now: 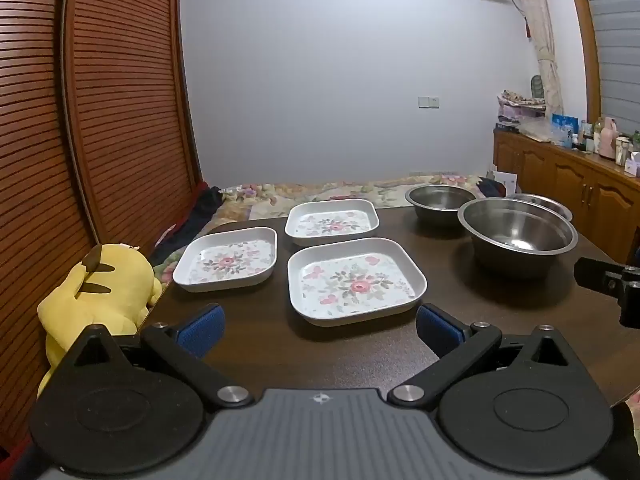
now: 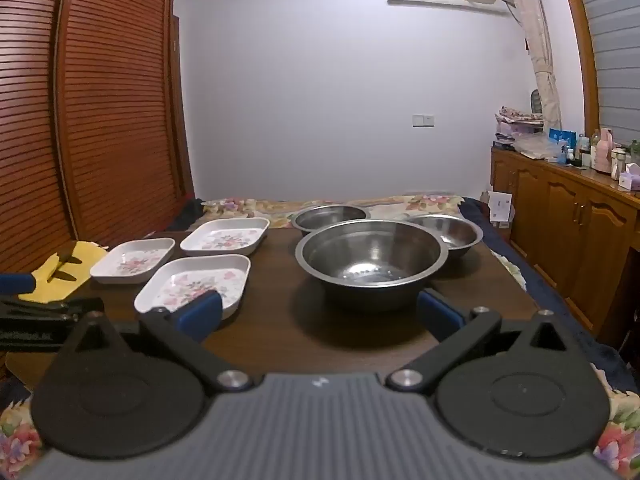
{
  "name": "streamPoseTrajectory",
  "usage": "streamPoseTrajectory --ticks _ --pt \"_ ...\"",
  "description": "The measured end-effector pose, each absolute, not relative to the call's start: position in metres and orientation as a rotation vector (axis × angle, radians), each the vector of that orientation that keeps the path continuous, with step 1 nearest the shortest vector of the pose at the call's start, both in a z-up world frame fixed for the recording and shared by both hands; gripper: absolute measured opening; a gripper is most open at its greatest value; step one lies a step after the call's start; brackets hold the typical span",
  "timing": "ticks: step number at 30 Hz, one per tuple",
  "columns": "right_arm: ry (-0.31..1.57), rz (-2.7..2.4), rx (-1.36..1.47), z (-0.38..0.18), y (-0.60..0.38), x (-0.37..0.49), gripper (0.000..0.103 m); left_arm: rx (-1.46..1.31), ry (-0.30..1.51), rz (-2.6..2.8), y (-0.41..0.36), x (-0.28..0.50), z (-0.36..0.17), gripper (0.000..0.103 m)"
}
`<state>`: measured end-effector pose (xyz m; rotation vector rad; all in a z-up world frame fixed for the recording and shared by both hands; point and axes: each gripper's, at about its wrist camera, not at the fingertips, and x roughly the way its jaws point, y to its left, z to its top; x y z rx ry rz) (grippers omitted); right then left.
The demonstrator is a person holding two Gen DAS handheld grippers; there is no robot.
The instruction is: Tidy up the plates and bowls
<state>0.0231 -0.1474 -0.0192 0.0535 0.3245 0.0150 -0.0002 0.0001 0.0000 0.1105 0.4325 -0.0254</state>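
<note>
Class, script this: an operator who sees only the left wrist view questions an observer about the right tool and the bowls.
Operator: Is the right tool open?
Observer: Yes, the right tool is open and holds nothing.
Operator: What about the bowl half hidden behind the big one?
Observer: That small bowl stands upright and empty, behind and to the right of the large bowl.

Pale wall [image 1: 320, 80], slatted wooden wardrobe [image 1: 100, 120], floral bed [image 1: 320, 192], wooden cabinets [image 2: 568, 216]
</note>
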Motion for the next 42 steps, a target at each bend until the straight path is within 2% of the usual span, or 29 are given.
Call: streamPoseTrajectory --ticks 42 --pt "0.326 0.001 0.070 -0.0228 -0.1555 0.0236 0.103 0.122 0.437 -0.033 -0.0007 0.0002 0.0001 0.103"
